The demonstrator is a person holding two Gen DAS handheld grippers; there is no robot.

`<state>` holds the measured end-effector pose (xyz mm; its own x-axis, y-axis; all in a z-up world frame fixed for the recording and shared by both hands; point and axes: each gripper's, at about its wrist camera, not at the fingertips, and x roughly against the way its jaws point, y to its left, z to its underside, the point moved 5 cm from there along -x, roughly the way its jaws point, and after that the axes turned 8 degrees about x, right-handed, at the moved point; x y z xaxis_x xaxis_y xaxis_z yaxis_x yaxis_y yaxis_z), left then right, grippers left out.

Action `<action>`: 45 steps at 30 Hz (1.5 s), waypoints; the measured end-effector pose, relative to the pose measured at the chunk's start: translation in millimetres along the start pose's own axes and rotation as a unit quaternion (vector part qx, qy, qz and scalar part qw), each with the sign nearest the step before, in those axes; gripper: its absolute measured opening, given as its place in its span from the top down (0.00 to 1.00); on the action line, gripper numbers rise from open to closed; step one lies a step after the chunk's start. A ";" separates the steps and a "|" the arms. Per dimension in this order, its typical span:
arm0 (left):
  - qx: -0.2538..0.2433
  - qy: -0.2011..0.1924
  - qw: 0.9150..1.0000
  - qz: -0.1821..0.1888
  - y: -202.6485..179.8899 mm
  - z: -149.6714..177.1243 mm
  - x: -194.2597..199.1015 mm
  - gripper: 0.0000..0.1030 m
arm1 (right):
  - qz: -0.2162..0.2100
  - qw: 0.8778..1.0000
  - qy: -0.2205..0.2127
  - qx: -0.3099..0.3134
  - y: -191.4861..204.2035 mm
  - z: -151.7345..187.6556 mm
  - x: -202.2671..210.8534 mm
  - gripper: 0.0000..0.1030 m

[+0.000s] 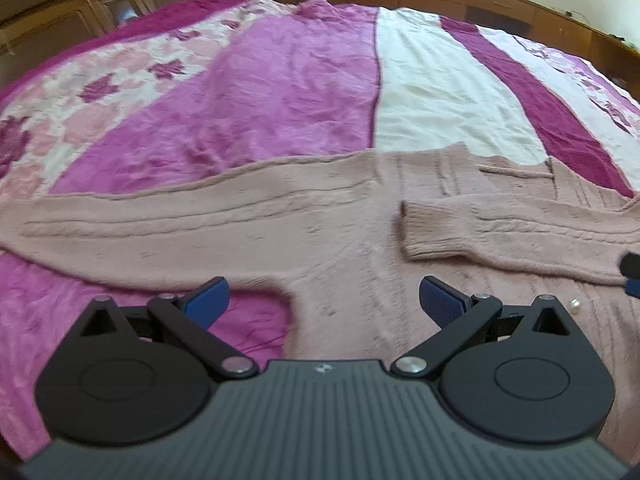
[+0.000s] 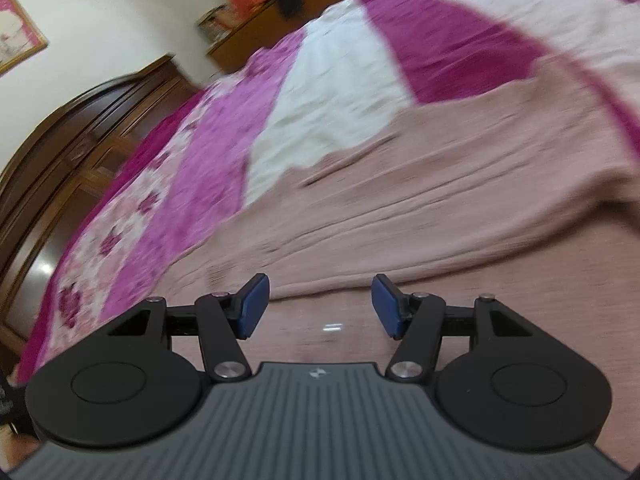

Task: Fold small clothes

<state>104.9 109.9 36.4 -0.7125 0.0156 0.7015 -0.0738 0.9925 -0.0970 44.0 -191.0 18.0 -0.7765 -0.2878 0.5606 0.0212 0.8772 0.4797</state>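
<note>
Wooden cabinets (image 1: 60,4) line the room beyond a bed covered by a pink, purple and white bedspread (image 1: 280,92), and a dusty-pink knit sweater (image 1: 320,216) lies flat across it.

Ahead and to the left of the left claw (image 1: 324,300), one sleeve (image 1: 120,224) stretches out straight, not yet folded. This claw hovers over the sweater's body with its blue pads wide apart, holding nothing. Ahead and to its right, the other sleeve's cuff (image 1: 424,232) already lies folded across the body.

The right claw (image 2: 320,306) is likewise spread and empty, low over the knit.

By my reading, sleeve folding is half done; next the left claw must pinch the outstretched sleeve and carry it inward.

The right view is badly smeared, and the sweater's hem and the left cuff are cut off.
</note>
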 end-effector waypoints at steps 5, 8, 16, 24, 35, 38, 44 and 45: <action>0.011 0.018 0.999 0.030 -13.6 -6.7 -23.7 0.00 | 0.048 0.998 -0.030 -0.007 -43.4 1.1 32.7 0.37; 0.016 0.024 0.999 0.046 -22.7 -9.9 -38.2 0.00 | 0.070 0.997 -0.037 -0.006 -64.1 4.2 41.5 0.37; 0.020 0.025 0.996 0.085 -49.3 -21.9 -70.6 0.16 | 0.100 0.993 -0.050 0.031 -84.2 9.0 37.0 0.37; 0.048 0.028 0.991 0.122 -64.9 -19.7 -94.1 0.58 | 0.109 0.992 -0.057 0.041 -91.7 8.5 28.4 0.37; 0.004 -0.045 0.998 0.043 -54.5 -23.9 -72.9 0.80 | 0.121 0.988 -0.081 0.047 -97.0 6.3 32.1 0.37; 0.013 -0.018 1.000 0.022 -42.1 -17.5 -86.0 0.79 | 0.125 0.988 -0.080 0.053 -97.6 9.0 30.7 0.37; 0.009 -0.039 0.999 0.009 -28.8 -19.3 -70.1 0.78 | 0.128 0.988 -0.078 0.049 -96.4 11.0 31.3 0.37; 0.005 -0.043 0.999 0.008 -27.8 -19.7 -66.8 0.78 | 0.129 0.987 -0.078 0.049 -95.4 11.7 32.6 0.37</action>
<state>168.3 83.6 6.1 -0.7706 0.0198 0.6370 -0.0695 0.9910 -0.1147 9.3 -279.5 -17.4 -0.8404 0.0060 0.5419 0.1765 0.9485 0.2631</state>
